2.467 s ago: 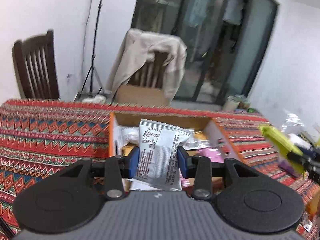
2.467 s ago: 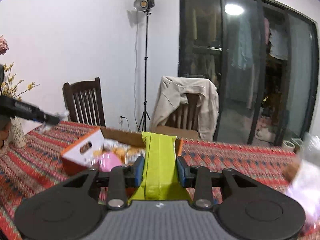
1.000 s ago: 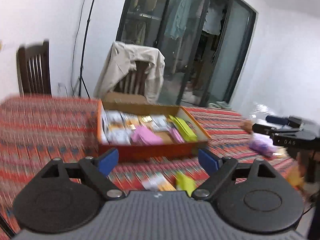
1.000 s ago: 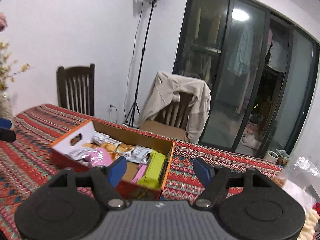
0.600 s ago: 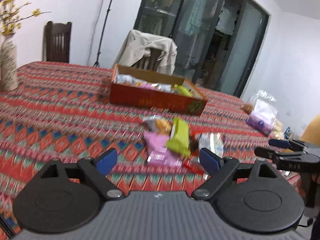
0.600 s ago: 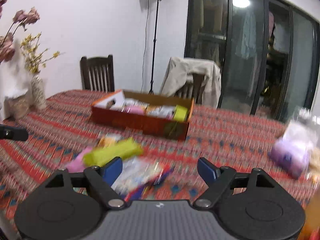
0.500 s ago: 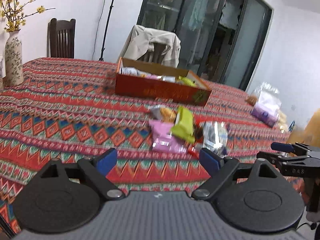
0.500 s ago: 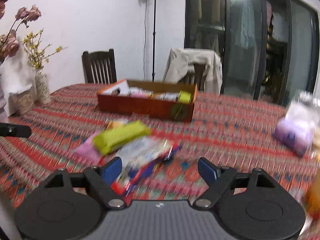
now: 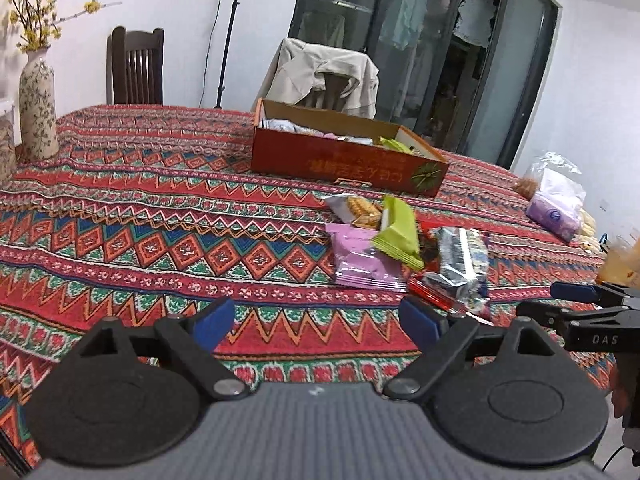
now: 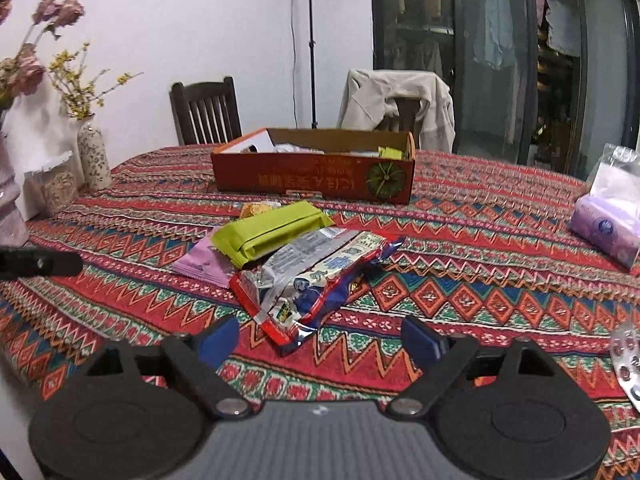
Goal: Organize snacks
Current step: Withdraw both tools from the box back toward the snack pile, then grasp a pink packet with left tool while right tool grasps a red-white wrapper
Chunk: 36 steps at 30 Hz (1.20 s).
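Left gripper (image 9: 318, 322) low over the near table edge, jaws spread wide, nothing between them; right gripper (image 10: 320, 340) likewise wide apart and empty, hanging just short of the loose pile. Loose snacks heaped mid-table on the patterned cloth (image 9: 160, 216): green packet (image 10: 272, 230) lying across a pink packet (image 9: 362, 258), red-edged wrapper (image 10: 320, 280) and silver packet (image 9: 460, 264) overlapping beside them, biscuit packet (image 9: 356, 208) behind. Orange box (image 10: 316, 178) farther back, open-topped, partly filled with packets, well apart from the pile; bare cloth between pile and box, and wide to the left. Vase (image 9: 37, 108) at the far left edge; purple tissue pack (image 10: 604, 228) near the right edge.
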Tool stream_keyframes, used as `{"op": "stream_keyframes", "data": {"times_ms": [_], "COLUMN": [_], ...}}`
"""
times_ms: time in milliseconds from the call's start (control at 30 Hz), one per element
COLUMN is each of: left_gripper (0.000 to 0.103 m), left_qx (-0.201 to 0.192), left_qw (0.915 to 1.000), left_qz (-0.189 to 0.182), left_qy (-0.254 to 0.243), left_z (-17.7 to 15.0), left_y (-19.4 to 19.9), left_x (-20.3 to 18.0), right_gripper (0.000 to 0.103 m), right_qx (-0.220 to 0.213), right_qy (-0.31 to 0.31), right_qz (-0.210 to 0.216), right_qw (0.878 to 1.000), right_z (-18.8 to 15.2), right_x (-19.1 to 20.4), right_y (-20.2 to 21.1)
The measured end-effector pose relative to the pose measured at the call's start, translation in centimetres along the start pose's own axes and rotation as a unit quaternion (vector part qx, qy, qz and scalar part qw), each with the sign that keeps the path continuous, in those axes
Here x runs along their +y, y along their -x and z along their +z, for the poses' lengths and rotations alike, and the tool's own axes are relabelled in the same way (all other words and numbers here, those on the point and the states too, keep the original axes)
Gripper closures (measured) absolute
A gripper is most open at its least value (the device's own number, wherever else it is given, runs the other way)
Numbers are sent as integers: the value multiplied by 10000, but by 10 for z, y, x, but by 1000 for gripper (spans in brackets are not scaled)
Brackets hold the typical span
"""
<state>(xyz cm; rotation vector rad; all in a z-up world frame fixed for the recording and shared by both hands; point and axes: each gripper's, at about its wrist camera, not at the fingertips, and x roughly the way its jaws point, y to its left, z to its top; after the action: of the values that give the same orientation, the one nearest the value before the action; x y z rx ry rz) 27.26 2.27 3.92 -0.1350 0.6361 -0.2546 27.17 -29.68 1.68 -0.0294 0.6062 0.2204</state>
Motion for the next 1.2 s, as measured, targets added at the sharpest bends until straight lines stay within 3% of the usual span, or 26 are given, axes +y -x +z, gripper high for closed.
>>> {"op": "stream_keyframes", "data": {"times_ms": [233,333,467,567,633,800,867,933,1067,1100,1167,1200], "left_gripper": [12,12,11,10,8,10,19,35,40,40,40,40], "left_qx": [-152,-41,102,356,419,397,384,345,331,331,359,361], "left_qw": [9996,9997,9994,9988,9979,9949,9947,9939,9959,9965,9970,9972], "left_qz": [193,133,307,128,22,216,322,447,437,414,358,351], "left_qy": [138,214,-109,-318,-493,-903,-898,-951,-716,-653,-580,-550], "left_z": [39,55,55,49,42,34,31,30,27,25,21,18], "left_y": [-63,-98,-140,-157,-162,-164,-161,-158,-145,-141,-130,-124], "left_x": [-2,-7,-28,-42,-54,-71,-71,-73,-68,-67,-65,-64], "right_gripper": [14,14,14,14,14,14,14,14,16,17,36,39], "right_qx": [-42,-123,-31,54,121,288,355,396,410,408,379,357], "right_qy": [-269,-194,-71,198,427,517,396,178,23,9,99,139], "right_qz": [41,-168,-369,-493,-652,-1008,-905,-719,-580,-533,-429,-381], "right_qw": [9996,9996,9993,9986,9969,9932,9945,9965,9975,9977,9983,9985], "right_z": [27,41,48,44,42,40,39,38,37,36,36,35], "right_x": [4,8,12,15,14,-11,-23,-34,-42,-44,-43,-40], "right_y": [-51,-74,-101,-114,-117,-120,-123,-126,-129,-129,-126,-123]}}
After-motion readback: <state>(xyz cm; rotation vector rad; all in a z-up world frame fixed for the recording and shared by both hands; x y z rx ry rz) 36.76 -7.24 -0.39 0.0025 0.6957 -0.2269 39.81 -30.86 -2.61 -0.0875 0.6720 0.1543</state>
